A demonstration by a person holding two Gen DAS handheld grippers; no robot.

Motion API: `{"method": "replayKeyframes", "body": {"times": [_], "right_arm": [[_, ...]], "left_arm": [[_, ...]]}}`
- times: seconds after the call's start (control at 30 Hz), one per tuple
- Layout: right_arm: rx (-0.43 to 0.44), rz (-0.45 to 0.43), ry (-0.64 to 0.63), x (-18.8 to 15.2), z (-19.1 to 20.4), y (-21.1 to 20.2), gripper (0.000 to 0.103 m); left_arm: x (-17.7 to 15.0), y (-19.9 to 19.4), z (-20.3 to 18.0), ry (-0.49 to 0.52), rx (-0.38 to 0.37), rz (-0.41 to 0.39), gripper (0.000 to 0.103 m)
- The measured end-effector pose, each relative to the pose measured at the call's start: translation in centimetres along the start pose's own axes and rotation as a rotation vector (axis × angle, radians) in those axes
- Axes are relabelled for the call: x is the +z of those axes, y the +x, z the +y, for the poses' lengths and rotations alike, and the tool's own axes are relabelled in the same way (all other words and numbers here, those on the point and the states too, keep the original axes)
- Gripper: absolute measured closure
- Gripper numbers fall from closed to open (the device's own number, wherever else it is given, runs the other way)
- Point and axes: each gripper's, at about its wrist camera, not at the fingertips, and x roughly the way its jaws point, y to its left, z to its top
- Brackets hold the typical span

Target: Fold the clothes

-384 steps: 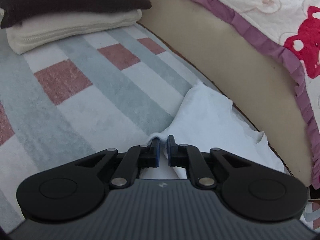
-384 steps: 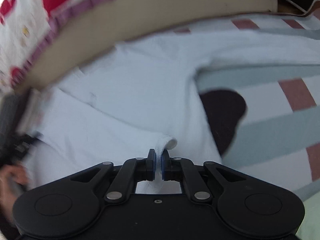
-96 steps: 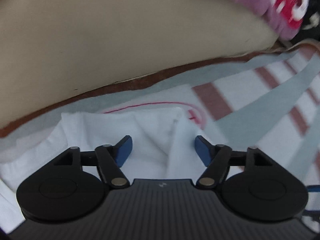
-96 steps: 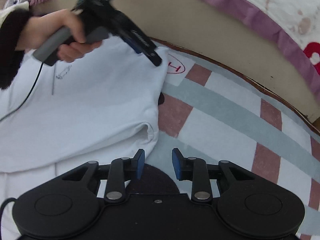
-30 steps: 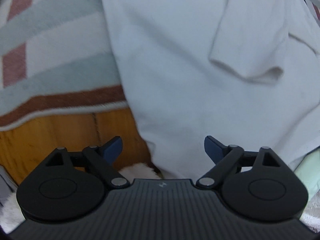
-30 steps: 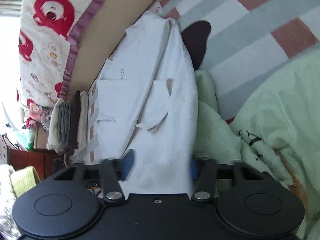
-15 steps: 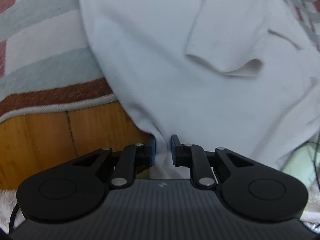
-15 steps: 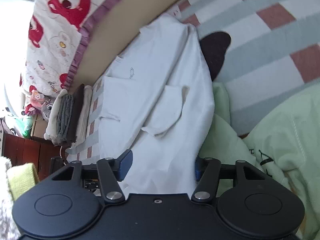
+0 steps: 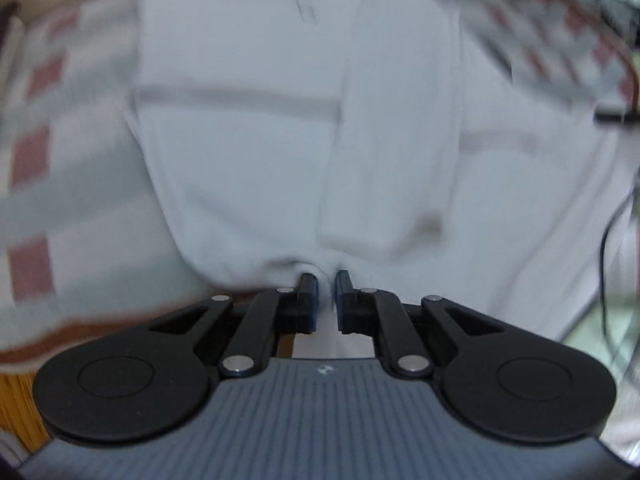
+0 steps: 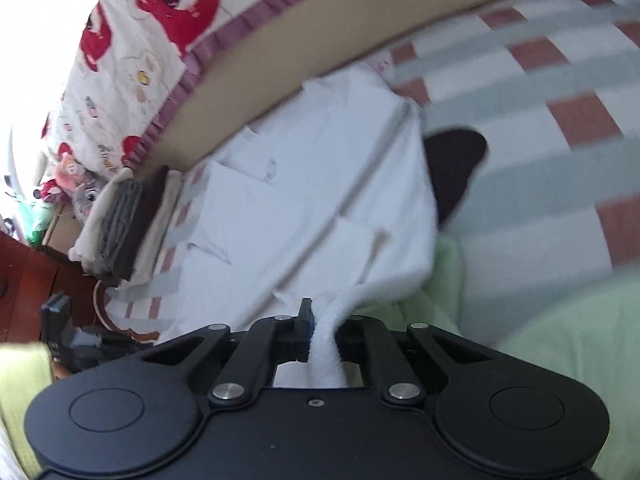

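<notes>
No text can be read. The white shirt (image 10: 320, 184) carries a small dark mark near its collar, too blurred to make out; cursive lettering on the quilt (image 10: 120, 60) is likewise illegible.

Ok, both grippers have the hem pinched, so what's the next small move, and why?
Probably carry the hem up toward the collar. The left gripper and right gripper are both shut on the white shirt, whose sleeves already lie folded in, so the bottom fold comes next.
</notes>
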Motion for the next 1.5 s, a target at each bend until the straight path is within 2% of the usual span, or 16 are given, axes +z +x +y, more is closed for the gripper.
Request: {"method": "replayKeyframes", "body": {"times": [0.2,0.4,0.5,0.63,0.67,0.7,0.73,0.77,0.83,0.87,0.9,1.0,1.07,1.2,1.3,1.5], "right_arm": [[-0.047,-0.001,-0.09,5.6,2.3,1.6,0.097],[-0.156,0.048,-0.186,11.9,4.4,3.8,0.097],[-0.185,0.03,-0.218,15.2,5.1,5.3,0.097],[-0.2,-0.033,-0.226,21.2,5.2,8.9,0.097],[-0.21,-0.046,-0.223,22.4,4.8,10.3,0.094],[-0.22,-0.058,-0.219,23.6,4.5,11.7,0.086],[-0.242,-0.064,-0.199,24.6,3.9,13.0,0.064],[-0.271,-0.074,-0.163,25.0,3.1,13.9,0.056],[-0.301,-0.126,-0.106,24.8,1.7,14.6,0.056],[-0.298,-0.151,-0.082,24.4,1.1,14.5,0.056],[-0.273,-0.175,-0.063,23.6,0.6,14.1,0.056],[-0.221,-0.202,-0.065,20.6,-0.1,12.7,0.056],[-0.209,-0.175,-0.102,18.7,0.0,12.3,0.056],[-0.259,-0.089,-0.212,15.8,1.4,13.4,0.056],[-0.277,-0.038,-0.258,15.1,2.5,15.1,0.056],[-0.18,0.082,-0.325,14.4,6.9,20.0,0.052]], "left_arm": [[5.5,-2.1,2.4,-0.096,-0.005,-0.21,0.094],[11.1,-0.4,5.5,-0.18,0.068,-0.282,0.094],[13.3,-0.1,7.7,-0.217,0.082,-0.304,0.094],[16.3,1.3,9.7,-0.233,0.202,-0.386,0.092],[17.0,2.0,10.4,-0.259,0.224,-0.392,0.09],[17.7,2.7,11.1,-0.285,0.247,-0.397,0.08],[18.1,3.8,11.8,-0.307,0.274,-0.366,0.074],[18.5,4.9,12.4,-0.327,0.298,-0.339,0.07],[17.8,5.6,12.9,-0.325,0.279,-0.375,0.068],[17.1,5.5,13.1,-0.324,0.247,-0.402,0.062],[16.1,5.1,13.3,-0.333,0.211,-0.431,0.056],[14.1,4.2,14.0,-0.349,0.104,-0.47,0.056],[13.9,3.9,14.1,-0.329,0.071,-0.461,0.055],[14.8,3.9,11.8,-0.19,0.122,-0.43,0.04],[15.0,5.0,11.2,-0.163,0.103,-0.389,0.04],[14.5,5.9,10.9,-0.083,0.009,-0.321,0.037]]}}
